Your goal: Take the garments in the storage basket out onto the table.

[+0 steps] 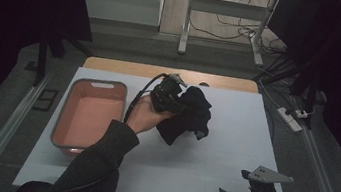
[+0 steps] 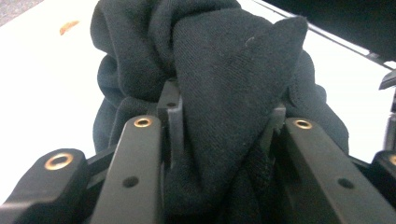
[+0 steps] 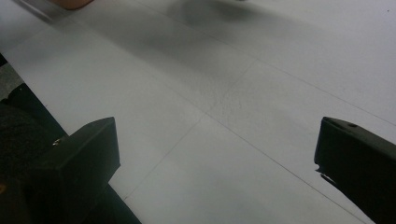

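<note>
A black cloth (image 1: 191, 118) hangs bunched over the middle of the white table (image 1: 198, 170), its lower end near the surface. My left gripper (image 1: 181, 104), held in a hand coming from the lower left, is shut on the cloth. In the left gripper view the cloth (image 2: 224, 65) is pinched between the two jaws of the left gripper (image 2: 223, 109) and bulges above them. My right gripper (image 1: 232, 186) rests at the near right corner, open. In the right gripper view the right gripper (image 3: 215, 149) has its jaws wide apart over bare table, with nothing between them.
A salmon-coloured bin with a grey rim (image 1: 101, 83) stands empty on the left of the table. A small orange speck (image 2: 69, 26) lies on the table beyond the cloth. A power strip (image 1: 289, 118) and cables lie on the floor at the right.
</note>
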Demonstrator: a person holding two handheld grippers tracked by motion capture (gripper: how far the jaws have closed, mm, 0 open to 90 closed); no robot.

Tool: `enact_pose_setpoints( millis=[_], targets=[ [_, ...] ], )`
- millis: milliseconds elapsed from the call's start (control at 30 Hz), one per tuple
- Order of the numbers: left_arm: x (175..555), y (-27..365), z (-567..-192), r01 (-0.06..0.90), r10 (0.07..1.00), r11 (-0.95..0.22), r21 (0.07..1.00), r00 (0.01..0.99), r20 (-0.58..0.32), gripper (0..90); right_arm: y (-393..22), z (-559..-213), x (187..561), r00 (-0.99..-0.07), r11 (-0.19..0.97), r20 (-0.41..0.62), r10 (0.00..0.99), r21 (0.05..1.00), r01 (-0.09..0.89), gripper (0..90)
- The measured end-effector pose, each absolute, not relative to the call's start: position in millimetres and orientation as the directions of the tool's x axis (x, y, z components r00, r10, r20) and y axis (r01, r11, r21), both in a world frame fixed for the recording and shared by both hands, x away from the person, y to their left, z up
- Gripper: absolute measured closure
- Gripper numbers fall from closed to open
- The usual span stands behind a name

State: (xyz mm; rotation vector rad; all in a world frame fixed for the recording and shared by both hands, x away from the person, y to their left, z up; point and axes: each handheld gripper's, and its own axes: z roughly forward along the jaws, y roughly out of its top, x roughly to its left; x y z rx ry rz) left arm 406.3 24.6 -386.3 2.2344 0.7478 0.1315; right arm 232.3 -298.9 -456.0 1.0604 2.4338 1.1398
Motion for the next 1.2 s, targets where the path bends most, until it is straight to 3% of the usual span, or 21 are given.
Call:
enact_pose_setpoints(
  millis=[300, 533, 1200],
  targets=[
    [412, 19, -422, 0.482, 0.569, -0.586, 0.651, 0.817, -0.093, 62.5, -299, -456, 232, -0.703, 0.43, 0.073, 0.707, 0.745, 0.51, 0.0],
    [416, 16, -452, 0.519, 0.587, -0.594, 0.614, 0.802, -0.11, 60.3, -298, -456, 232, -0.706, 0.437, 0.068, 0.705, 0.742, 0.508, 0.0],
    [422, 11, -505, 0.547, 0.608, -0.619, 0.563, 0.788, -0.097, 30.1, -297, -457, 231, -0.71, 0.45, 0.059, 0.702, 0.735, 0.506, 0.0]
  ],
)
